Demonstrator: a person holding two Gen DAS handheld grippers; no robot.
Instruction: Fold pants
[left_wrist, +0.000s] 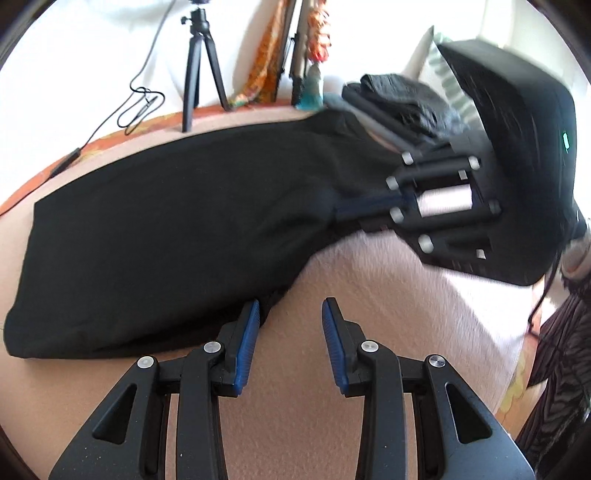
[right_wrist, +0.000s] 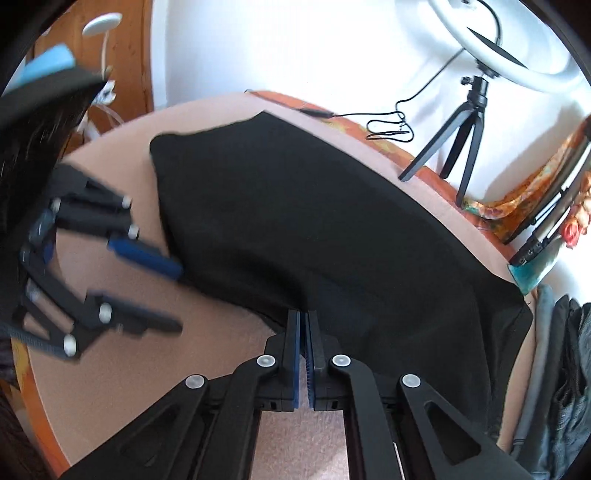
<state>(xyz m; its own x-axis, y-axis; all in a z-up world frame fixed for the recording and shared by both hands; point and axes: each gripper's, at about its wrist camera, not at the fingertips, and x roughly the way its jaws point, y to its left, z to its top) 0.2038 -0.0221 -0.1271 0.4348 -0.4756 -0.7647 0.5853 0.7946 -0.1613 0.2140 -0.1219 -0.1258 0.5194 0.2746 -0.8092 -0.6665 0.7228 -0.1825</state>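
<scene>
Where the left wrist view looks along its own fingers, the left hand-held gripper (left_wrist: 290, 317) is released, jaws spread, its left finger just beside the near edge of the black pants (left_wrist: 166, 229). These lie flat across the pink surface (left_wrist: 332, 369). Further right, the blurred right hand-held gripper (left_wrist: 332, 214) pinches the fabric. A tripod (left_wrist: 201, 70) stands behind, and dark folded clothes (left_wrist: 402, 99) sit at the far right.

From the right wrist view, the right hand-held gripper (right_wrist: 303, 317) is clenched on the pants (right_wrist: 314, 221) at their near edge. The left hand-held gripper (right_wrist: 179, 295), blurred, stands spread, its upper finger touching the cloth's edge. A ring light (right_wrist: 517, 40) tops the tripod (right_wrist: 458, 147).
</scene>
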